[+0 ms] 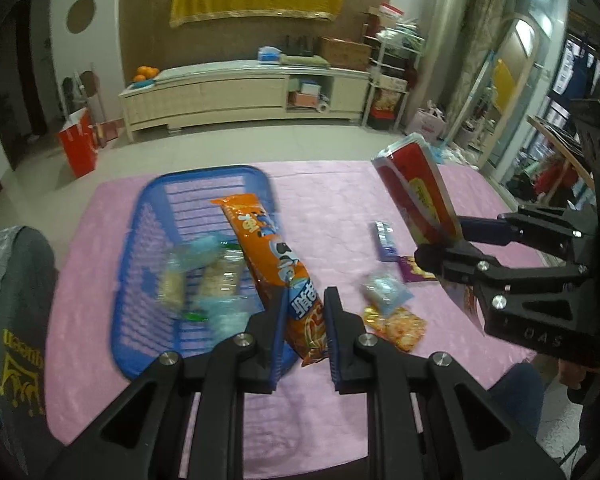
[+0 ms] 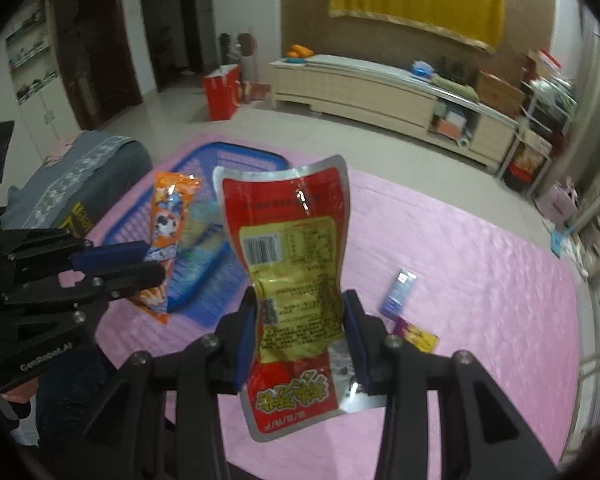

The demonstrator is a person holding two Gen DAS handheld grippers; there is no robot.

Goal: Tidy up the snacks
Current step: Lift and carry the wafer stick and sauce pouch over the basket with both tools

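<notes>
The left gripper [image 1: 305,312] had its jaws clamped on a long orange snack packet [image 1: 274,264] above the blue slatted plastic basket [image 1: 140,248]. The right gripper [image 2: 300,316] pinched a red-and-yellow foil pouch [image 2: 292,264] over the pink-clothed desk [image 2: 480,248].

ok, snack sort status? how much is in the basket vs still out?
Done: a few clear-wrapped snack packs lie in the blue basket. In hand: left gripper shut on the orange snack pack at the basket's edge; right gripper holds the red pouch aloft. Left on the pink tablecloth: purple packet, dark purple sachet, clear blue pack, orange-yellow pack.
</notes>
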